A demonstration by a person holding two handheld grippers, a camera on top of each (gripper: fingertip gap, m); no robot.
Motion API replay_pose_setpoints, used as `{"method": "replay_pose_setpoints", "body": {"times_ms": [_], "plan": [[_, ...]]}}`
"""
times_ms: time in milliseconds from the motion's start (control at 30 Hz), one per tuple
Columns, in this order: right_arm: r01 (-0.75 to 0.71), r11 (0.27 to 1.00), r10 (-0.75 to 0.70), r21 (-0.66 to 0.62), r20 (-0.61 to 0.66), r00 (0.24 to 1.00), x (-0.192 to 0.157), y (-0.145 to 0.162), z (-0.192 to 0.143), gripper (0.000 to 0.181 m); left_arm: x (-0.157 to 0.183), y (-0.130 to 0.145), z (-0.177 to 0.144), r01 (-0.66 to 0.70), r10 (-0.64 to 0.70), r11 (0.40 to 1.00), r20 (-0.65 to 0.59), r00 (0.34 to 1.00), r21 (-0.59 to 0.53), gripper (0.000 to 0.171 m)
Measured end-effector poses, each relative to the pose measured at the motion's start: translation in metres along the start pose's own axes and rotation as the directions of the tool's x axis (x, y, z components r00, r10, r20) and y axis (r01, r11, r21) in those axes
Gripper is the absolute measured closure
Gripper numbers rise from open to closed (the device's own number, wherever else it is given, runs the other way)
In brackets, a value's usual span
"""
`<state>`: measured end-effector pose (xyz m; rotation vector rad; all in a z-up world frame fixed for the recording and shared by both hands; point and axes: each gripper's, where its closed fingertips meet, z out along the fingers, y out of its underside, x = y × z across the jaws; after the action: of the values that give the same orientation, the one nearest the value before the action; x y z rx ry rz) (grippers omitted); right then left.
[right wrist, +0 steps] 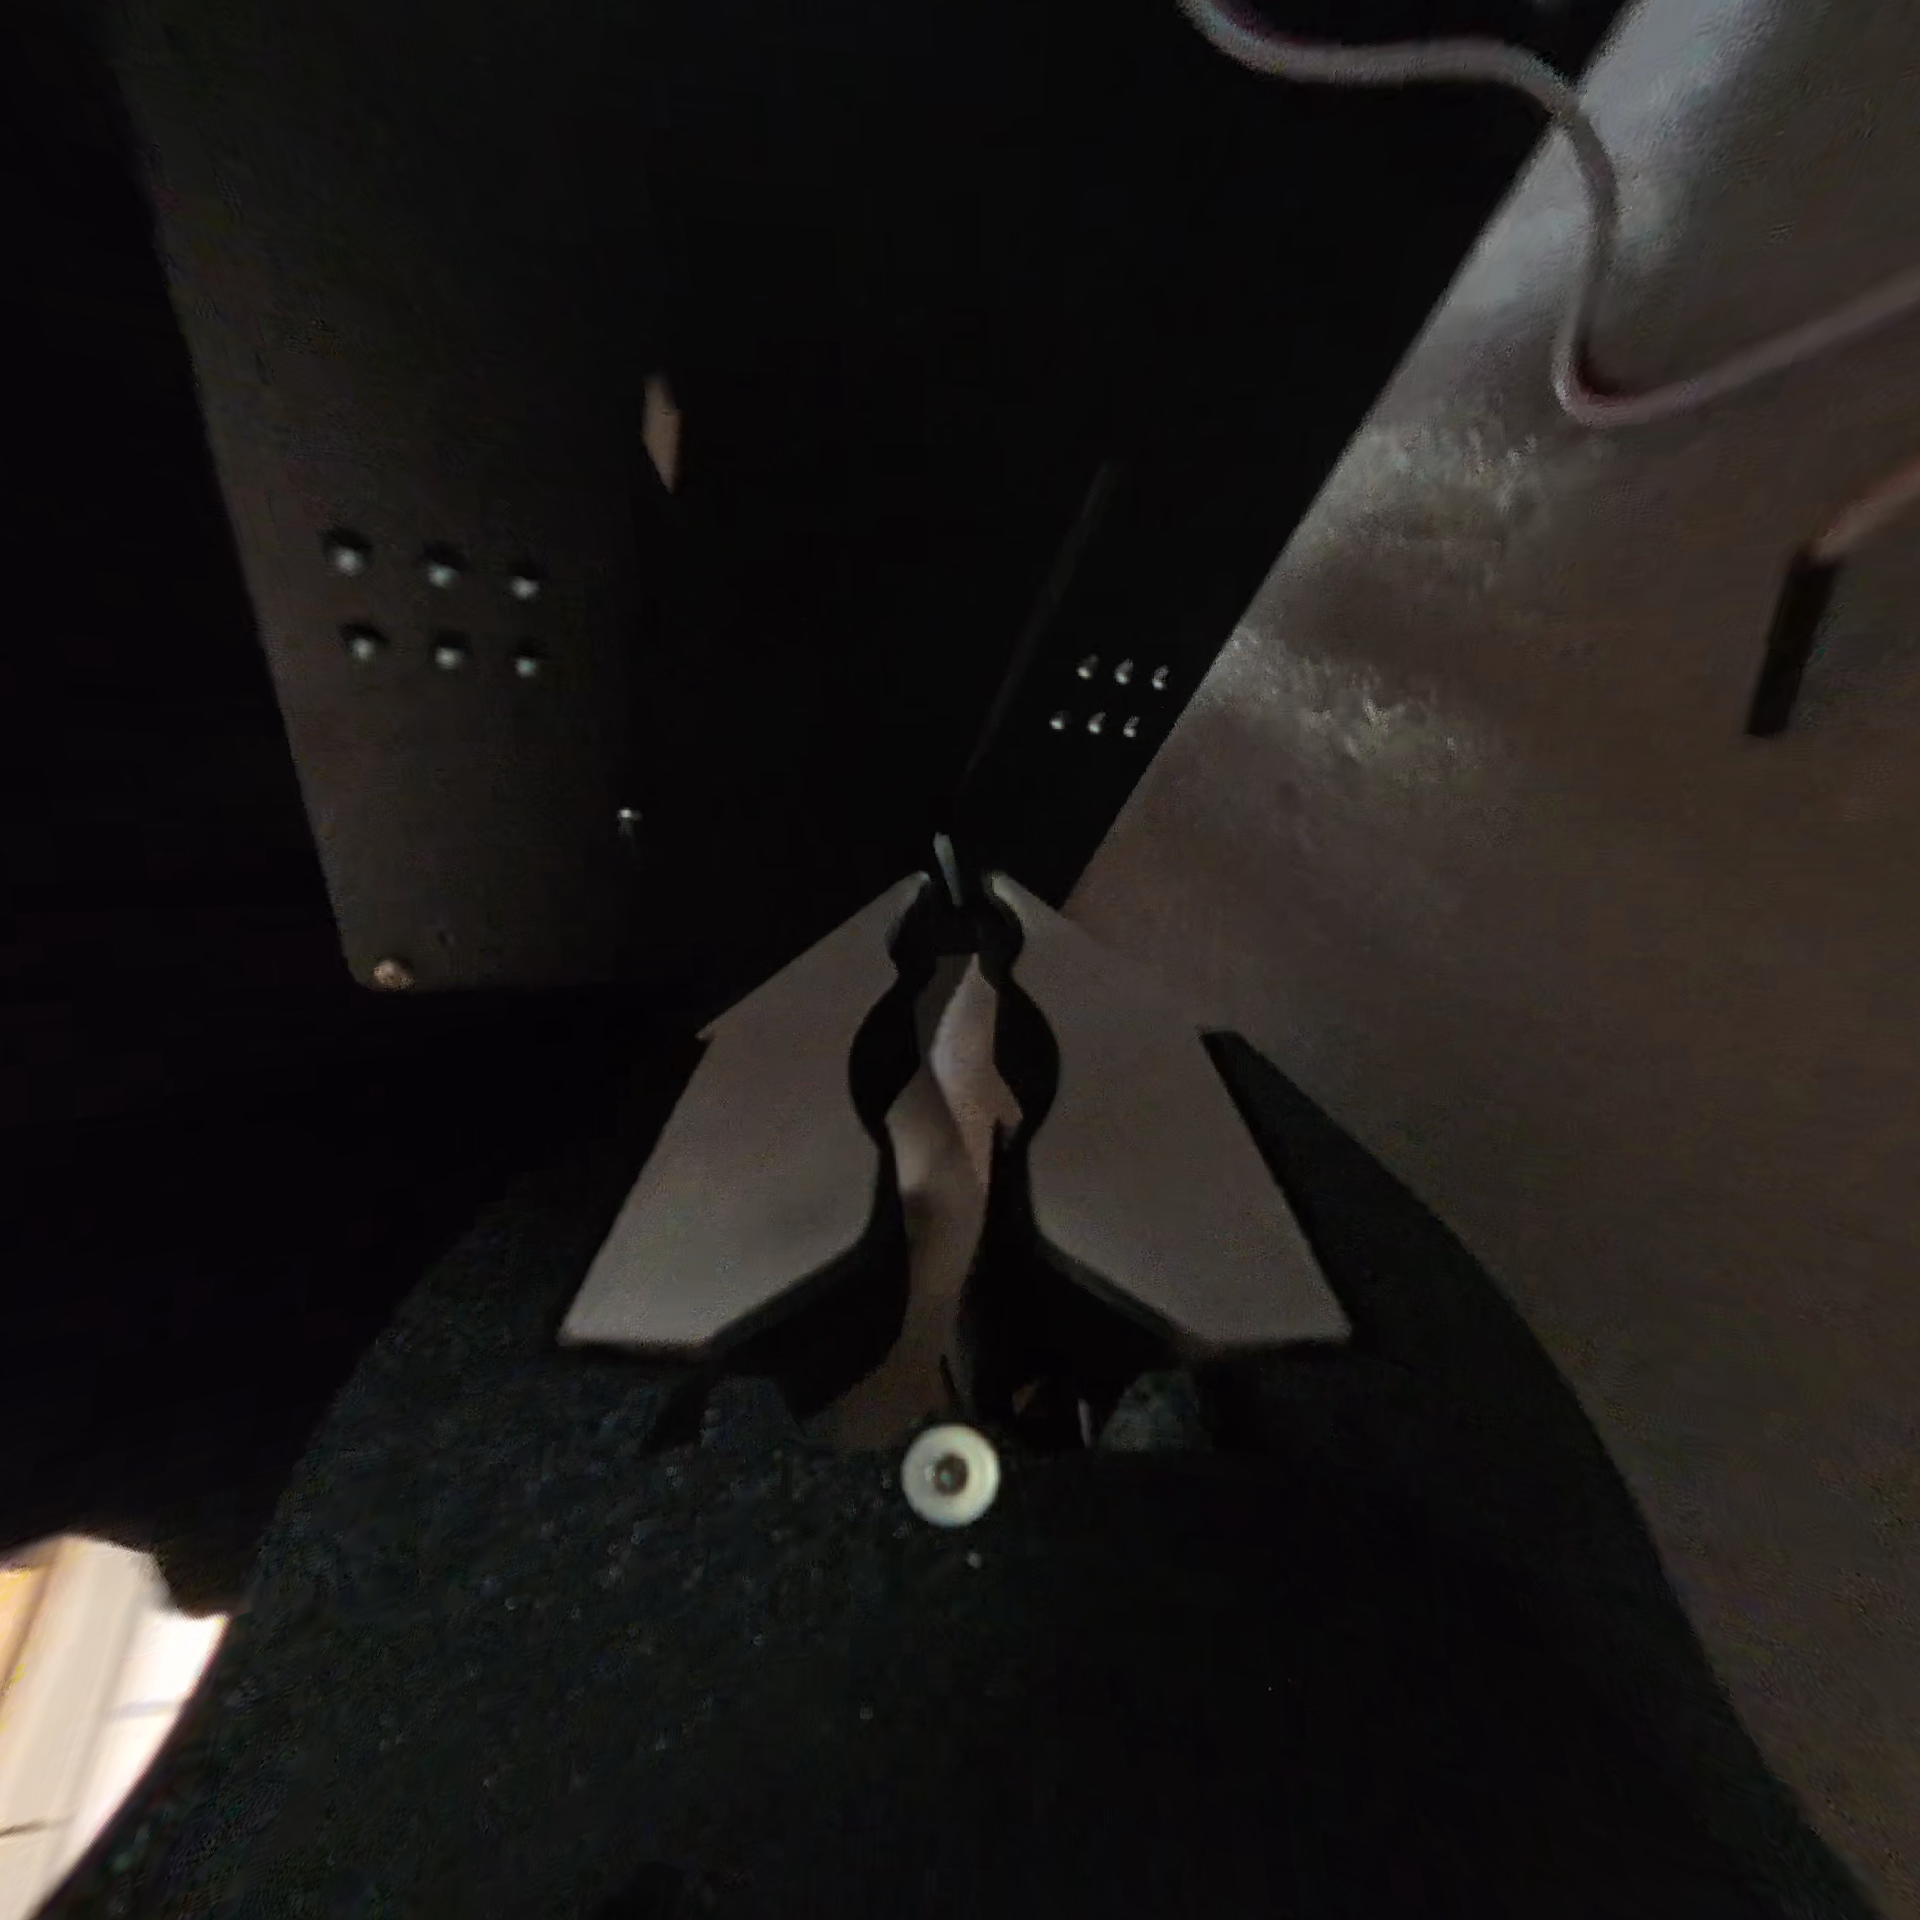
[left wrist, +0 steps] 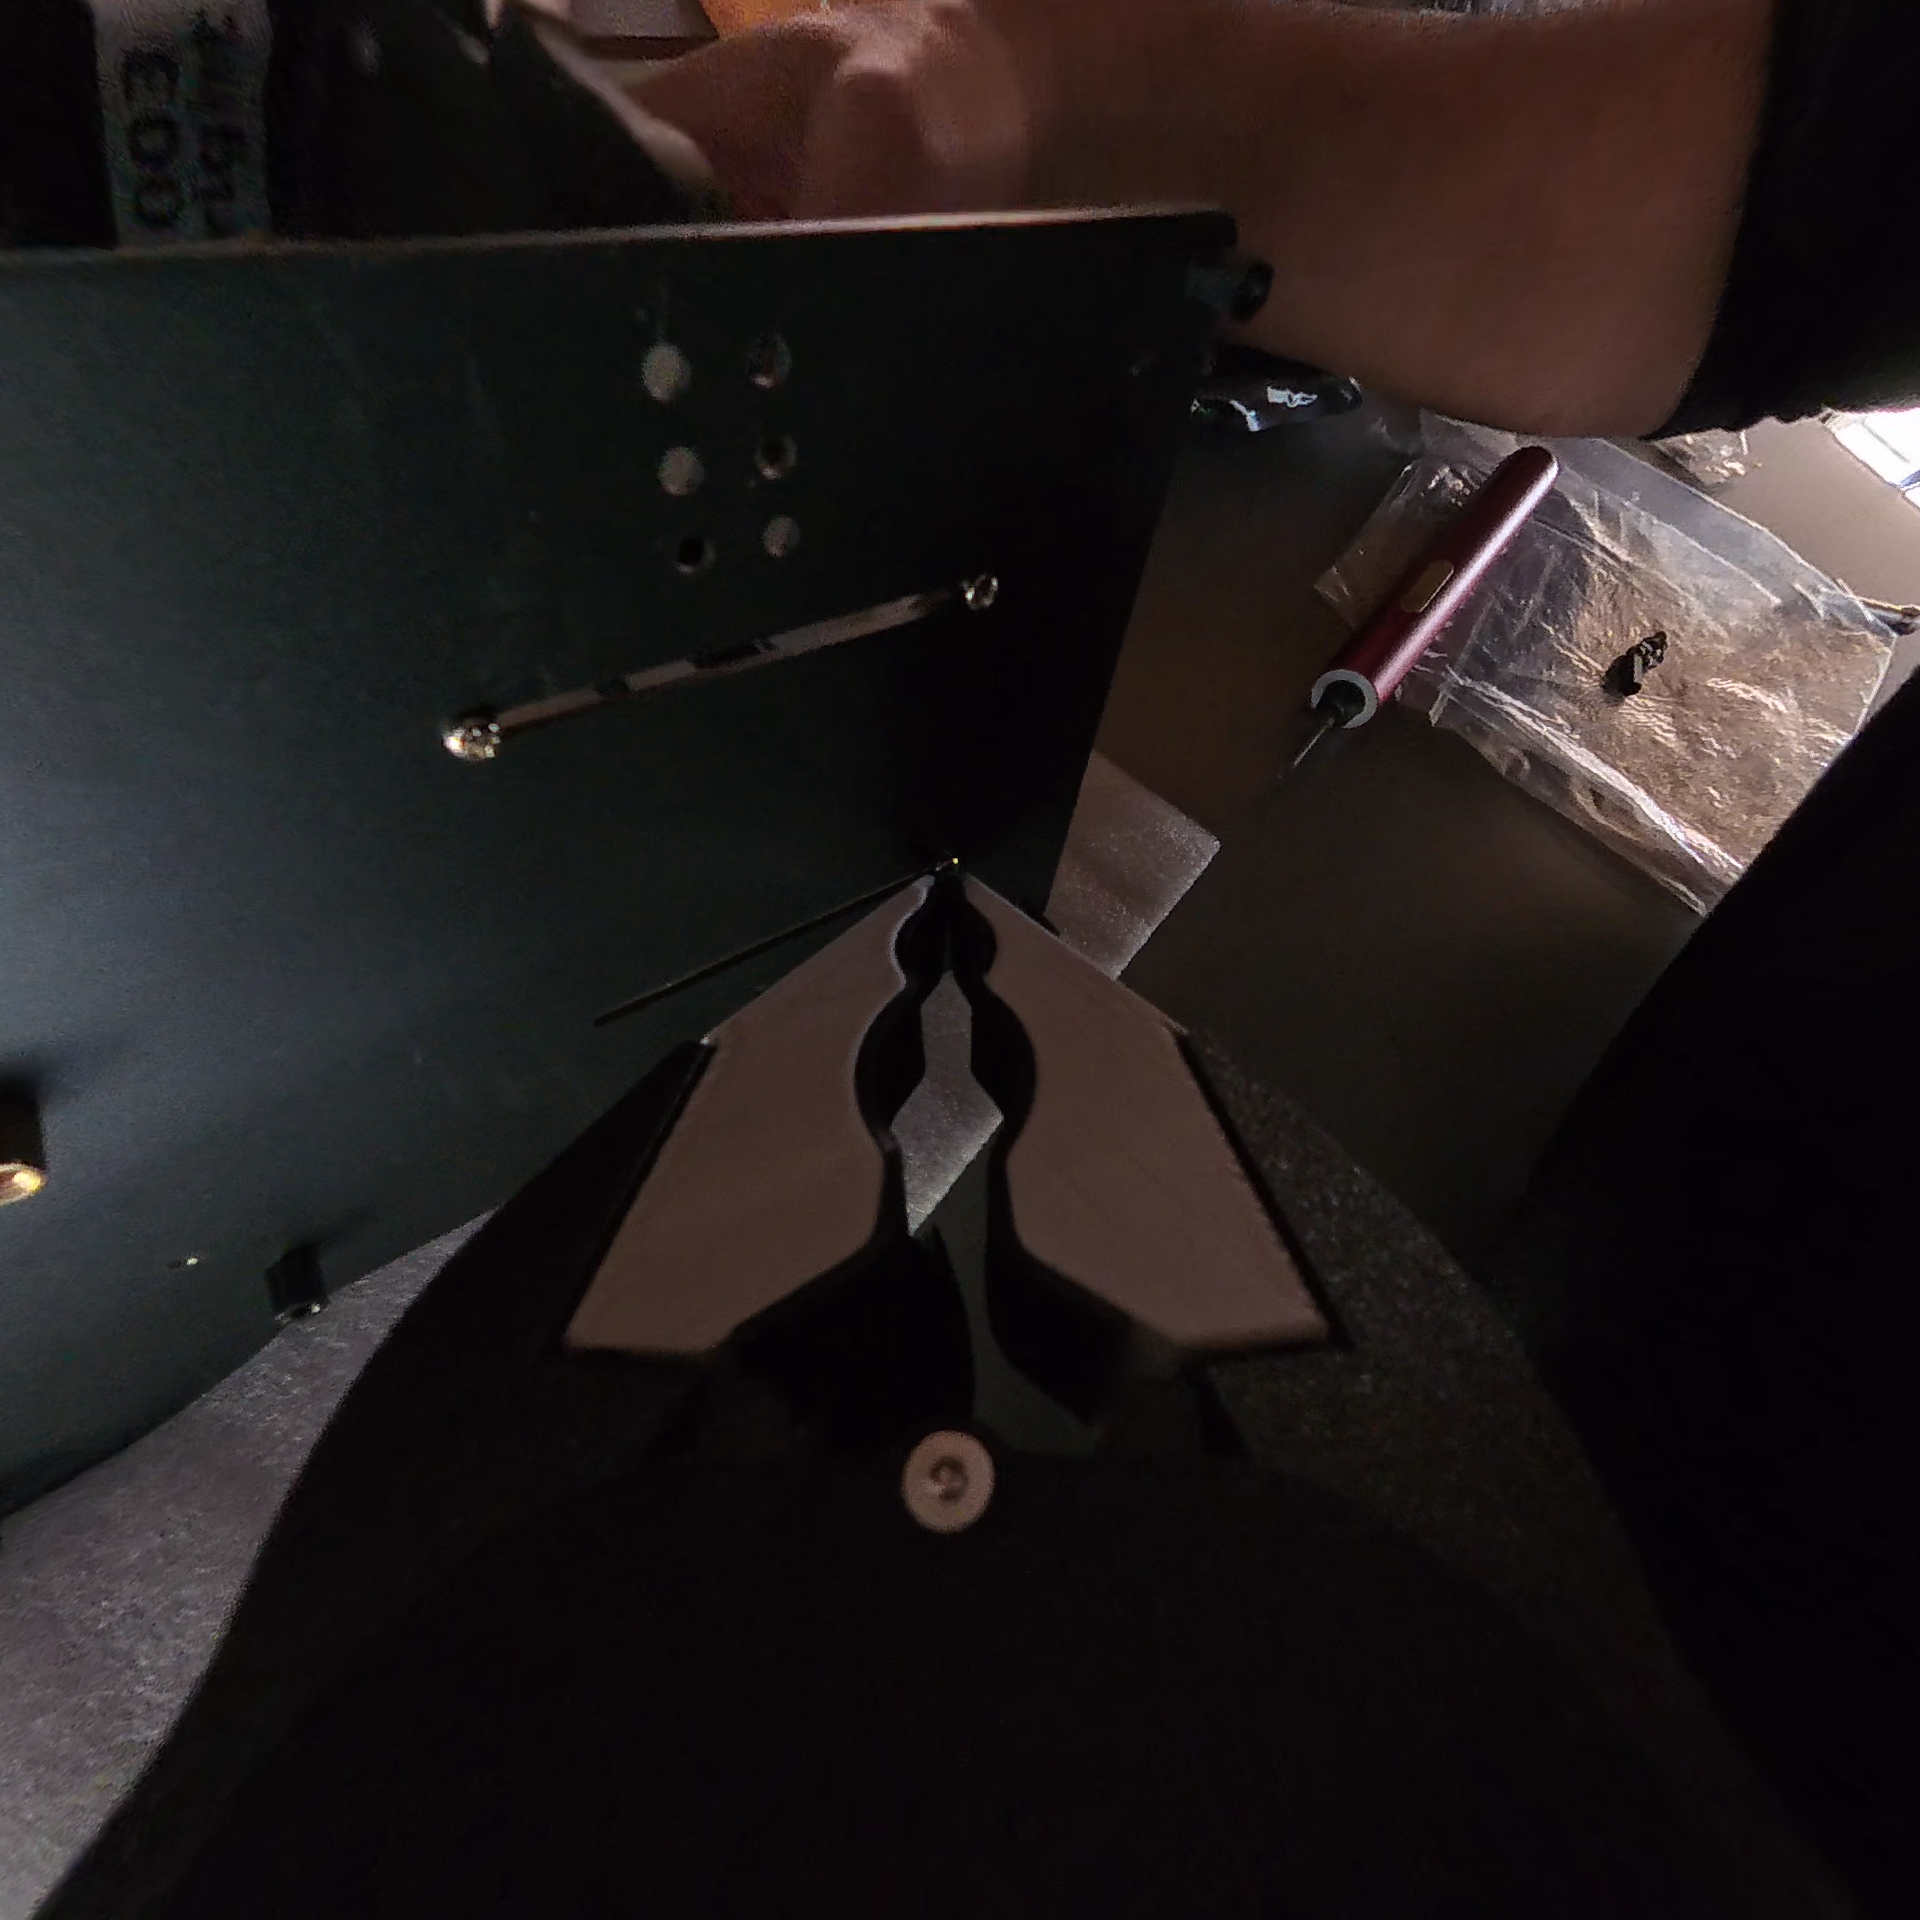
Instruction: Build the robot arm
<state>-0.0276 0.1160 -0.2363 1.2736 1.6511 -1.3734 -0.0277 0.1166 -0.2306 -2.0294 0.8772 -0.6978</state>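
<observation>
In the left wrist view my left gripper [left wrist: 948, 885] is shut, its grey fingers [left wrist: 790, 1122] meeting at the tips right against a large black plate [left wrist: 364, 540]. A thin black rod [left wrist: 769, 943] runs from the tips down to the left across the plate and seems pinched between them. The plate has several round holes and a slot with a screw at each end. A person's hand [left wrist: 1299, 177] is at its top right corner. In the dark right wrist view my right gripper [right wrist: 951, 883] is shut on a small dark piece [right wrist: 945, 857] that sticks out of its tips, close to black perforated plates [right wrist: 416, 675].
A red pen-shaped screwdriver [left wrist: 1439, 592] lies on clear plastic bags [left wrist: 1662, 675] on the table at right. White foam sheet [left wrist: 1132, 862] lies under the plate. In the right wrist view a grey surface [right wrist: 1455, 831] with a thin cable [right wrist: 1590, 260] fills the right side. The grippers are tip to tip, or close to it. The red pen-shaped screwdriver [left wrist: 1439, 592] is about equally far from each gripper, around 20 cm.
</observation>
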Motion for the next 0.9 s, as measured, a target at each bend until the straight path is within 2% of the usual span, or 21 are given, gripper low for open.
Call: {"method": "replay_pose_setpoints", "body": {"times_ms": [67,133,267,333,400,467,533,600,633,700,733,800,867,900], "plan": [[-0.129,0.992,0.129,0.009,0.02,0.991,-0.001,-0.002,-0.001,0.176,0.0,0.0,0.0,-0.009,0.009,1.0,-0.006,1.0,-0.008,0.171],[-0.125,0.992,0.126,0.021,-0.022,0.992,-0.001,-0.001,-0.001,0.175,0.0,0.001,0.0,-0.016,0.016,1.0,-0.009,1.0,-0.012,0.171],[0.022,1.0,-0.019,0.018,-0.134,0.991,0.001,0.012,-0.006,0.175,0.001,0.001,0.0,-0.021,0.021,1.0,-0.023,1.0,-0.015,0.171],[0.108,0.992,-0.094,0.072,-0.168,0.981,-0.006,0.01,-0.012,0.169,0.001,0.001,0.0,-0.025,0.024,1.0,-0.032,0.999,-0.017,0.171],[0.256,0.956,-0.219,0.145,-0.233,0.947,-0.018,0.004,-0.024,0.169,0.001,0.001,-0.001,-0.024,0.023,1.0,-0.039,0.999,-0.015,0.171],[0.441,0.869,-0.327,0.222,-0.412,0.851,-0.027,-0.01,-0.045,0.168,0.001,0.001,0.0,-0.024,0.024,1.0,-0.043,0.999,-0.013,0.171],[0.652,0.713,-0.404,0.257,-0.61,0.682,-0.043,-0.023,-0.069,0.166,0.001,0.0,0.0,-0.025,0.024,1.0,-0.049,0.999,-0.013,0.171],[0.773,0.584,-0.322,0.248,-0.803,0.502,-0.045,-0.031,-0.093,0.158,0.001,0.0,-0.001,-0.028,0.027,1.0,-0.052,0.998,-0.014,0.171],[0.812,0.538,-0.294,0.225,-0.853,0.431,-0.044,-0.032,-0.097,0.158,0.001,0.0,-0.001,-0.03,0.029,0.999,-0.05,0.998,-0.014,0.171],[0.857,0.482,-0.223,0.182,-0.92,0.321,-0.034,-0.03,-0.099,0.142,0.001,0.001,-0.001,-0.037,0.037,0.999,-0.044,0.998,-0.014,0.171],[0.836,0.516,-0.158,0.186,-0.939,0.306,-0.026,-0.027,-0.101,0.144,0.001,0.001,-0.001,-0.04,0.039,0.999,-0.041,0.998,-0.014,0.171],[0.771,0.576,-0.047,0.272,-0.93,0.363,-0.021,-0.017,-0.097,0.156,0.001,0.0,0.0,-0.041,0.04,0.999,-0.039,0.998,-0.014,0.171],[0.656,0.579,0.026,0.483,-0.816,0.578,-0.03,-0.009,-0.081,0.158,0.001,0.0,0.0,-0.037,0.036,0.999,-0.042,0.998,-0.013,0.171],[0.535,0.565,0.107,0.629,-0.698,0.708,-0.032,-0.006,-0.076,0.154,0.001,0.0,0.0,-0.035,0.034,0.999,-0.046,0.998,-0.011,0.171]]}}
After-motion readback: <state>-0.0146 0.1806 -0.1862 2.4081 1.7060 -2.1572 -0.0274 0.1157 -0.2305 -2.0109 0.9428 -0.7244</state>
